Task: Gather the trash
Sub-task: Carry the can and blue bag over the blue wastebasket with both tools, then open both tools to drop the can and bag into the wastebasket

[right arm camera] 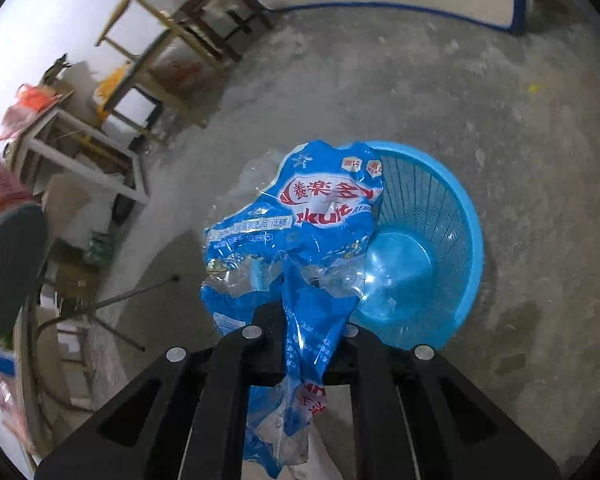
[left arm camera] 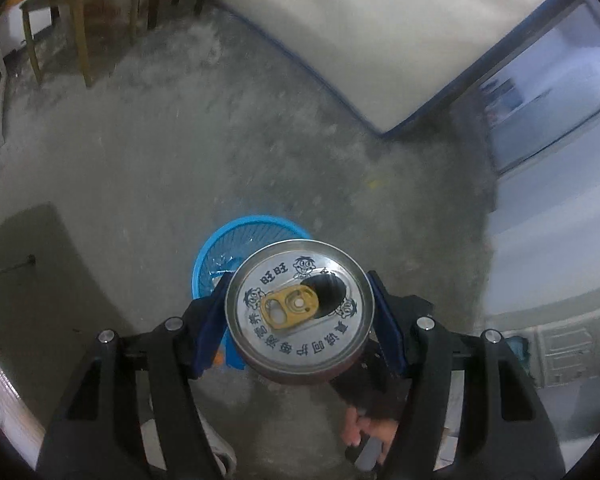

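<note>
My left gripper (left arm camera: 300, 316) is shut on an opened drink can (left arm camera: 298, 306) with a silver top and gold pull tab, held upright between blue pads above the floor. A blue plastic waste basket (left arm camera: 220, 256) stands on the concrete floor below and just beyond the can, mostly hidden by it. My right gripper (right arm camera: 306, 336) is shut on a crumpled blue plastic Yakult wrapper (right arm camera: 300, 224), which hangs over the left rim of the same basket (right arm camera: 460, 216). The basket's inside looks empty in the right wrist view.
Grey concrete floor all around. Wooden tables and stools (right arm camera: 180, 52) stand at the back left, with a white frame table (right arm camera: 92, 148) and clutter beside them. A white wall with a blue base line (left arm camera: 360, 40) runs behind. A person's hand (left arm camera: 368, 436) shows below the can.
</note>
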The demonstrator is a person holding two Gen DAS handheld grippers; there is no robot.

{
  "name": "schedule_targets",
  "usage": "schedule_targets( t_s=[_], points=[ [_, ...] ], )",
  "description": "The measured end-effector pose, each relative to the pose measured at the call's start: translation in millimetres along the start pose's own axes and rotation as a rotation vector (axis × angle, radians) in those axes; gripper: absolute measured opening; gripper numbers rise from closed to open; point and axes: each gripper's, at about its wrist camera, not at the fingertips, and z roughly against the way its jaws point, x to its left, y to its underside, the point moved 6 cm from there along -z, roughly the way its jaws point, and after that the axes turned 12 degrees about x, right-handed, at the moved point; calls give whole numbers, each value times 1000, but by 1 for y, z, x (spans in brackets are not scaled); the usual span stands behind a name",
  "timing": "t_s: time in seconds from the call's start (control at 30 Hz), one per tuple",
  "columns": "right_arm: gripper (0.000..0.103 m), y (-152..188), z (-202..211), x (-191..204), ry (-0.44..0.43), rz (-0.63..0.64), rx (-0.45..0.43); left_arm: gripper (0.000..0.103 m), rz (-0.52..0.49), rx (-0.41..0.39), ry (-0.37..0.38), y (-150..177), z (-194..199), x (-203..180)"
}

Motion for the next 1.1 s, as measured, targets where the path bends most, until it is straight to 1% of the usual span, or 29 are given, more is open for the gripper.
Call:
schedule_targets(
  t_s=[0.07,0.13,0.2,0.23,0.27,0.3,0.33,0.37,0.4,0.53,0.6,0.67,0.7,0.8,0.87,0.9,0.93,0.97,1.0,1.07,1.1],
  points=[
    [8,-7,-22,-15,-14,-35,25,61,33,53,-22,-11,-37,5],
    [10,-14,-44,-26,-5,-68,42,62,90,119,-6,-19,-71,13],
    [13,-21,-63,-35,-4,-84,59,62,140,164,-15,-22,-98,21],
    [23,-22,-72,-38,-8,-87,75,62,154,173,-25,-23,-104,25],
    [41,-23,-76,-43,-4,-91,86,62,169,187,-37,-24,-111,29],
    [49,-24,-84,-46,12,-92,96,62,188,201,-48,-26,-117,33],
    [58,-25,-88,-47,25,-85,96,63,198,202,-45,-26,-120,34],
    [62,-24,-90,-50,39,-79,98,64,205,201,-39,-25,-119,33],
    [63,-25,-94,-51,61,-73,105,64,205,189,-27,-28,-116,32],
    [66,-25,-100,-52,93,-64,127,64,178,148,-16,-22,-89,23],
    [70,-27,-99,-49,96,-50,129,64,168,127,2,-21,-70,18],
    [77,-30,-98,-47,105,-32,132,64,163,109,20,-19,-48,13],
    [77,-33,-97,-43,119,-13,138,64,157,100,31,-17,-38,11],
    [78,-35,-86,-41,160,18,143,64,106,43,51,-8,12,0],
    [78,-36,-71,-36,175,37,116,64,77,10,52,0,45,-4],
    [78,-38,-63,-33,174,45,96,64,56,-21,59,8,70,-5],
    [78,-38,-56,-29,168,49,79,66,48,-39,60,12,82,-5],
    [78,-39,-42,-25,161,55,47,68,35,-76,64,22,109,-3],
    [78,-38,-30,-23,159,58,26,70,32,-100,69,29,125,0],
    [78,-36,-9,-20,145,56,-17,71,36,-173,77,52,170,10],
    [78,-34,6,-18,136,54,-42,73,36,-212,81,66,191,17]
  ],
)
